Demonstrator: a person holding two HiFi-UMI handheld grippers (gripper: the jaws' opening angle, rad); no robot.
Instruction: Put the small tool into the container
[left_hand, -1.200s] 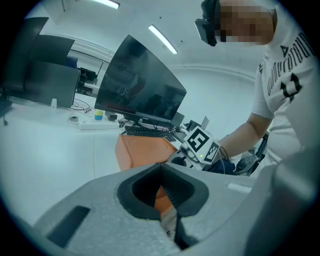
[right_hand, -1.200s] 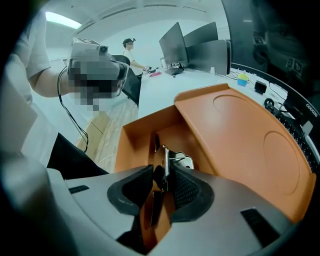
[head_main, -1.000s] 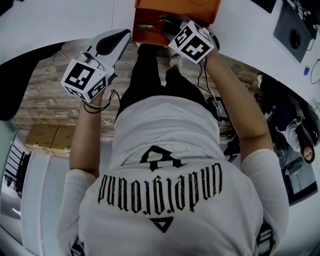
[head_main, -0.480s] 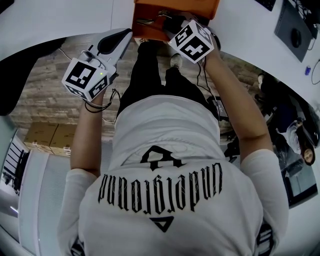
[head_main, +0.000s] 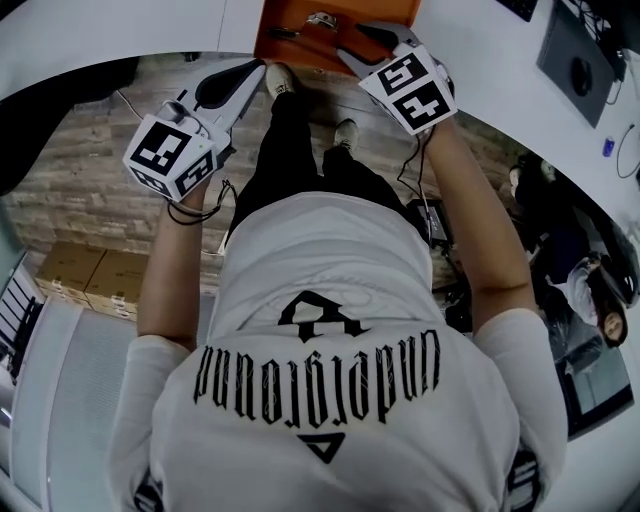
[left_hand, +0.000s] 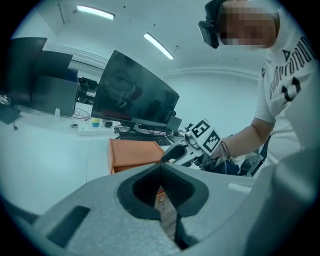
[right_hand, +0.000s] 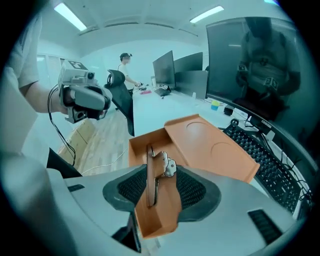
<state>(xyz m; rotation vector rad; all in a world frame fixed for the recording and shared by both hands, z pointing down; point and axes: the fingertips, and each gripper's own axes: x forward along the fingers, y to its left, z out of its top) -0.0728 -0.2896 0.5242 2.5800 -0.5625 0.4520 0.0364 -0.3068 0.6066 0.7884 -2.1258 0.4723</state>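
Note:
The orange container (head_main: 300, 40) stands at the white desk's edge, top of the head view. The small metal tool (right_hand: 159, 170) lies in its long open compartment (right_hand: 145, 145), and shows as a glint (head_main: 320, 19) from above. My right gripper (right_hand: 162, 192) is open and hovers low over that compartment, its pads apart on either side of the tool without touching it. The marker cube (head_main: 415, 90) trails behind it. My left gripper (head_main: 235, 80) hangs off the desk to the left over the wood floor, shut and holding nothing; its tips meet (left_hand: 161, 167).
A flat orange lid (right_hand: 215, 145) with round recesses adjoins the compartment. Behind it are a black keyboard (right_hand: 272, 167) and a dark monitor (right_hand: 250, 65). Cardboard boxes (head_main: 85, 275) sit on the floor at left. An office chair (right_hand: 122, 100) and a distant person stand further down the desk.
My right gripper's jaws have spread wide and it has shifted a little right. The tool now lies loose in the container. The left gripper has hardly moved.

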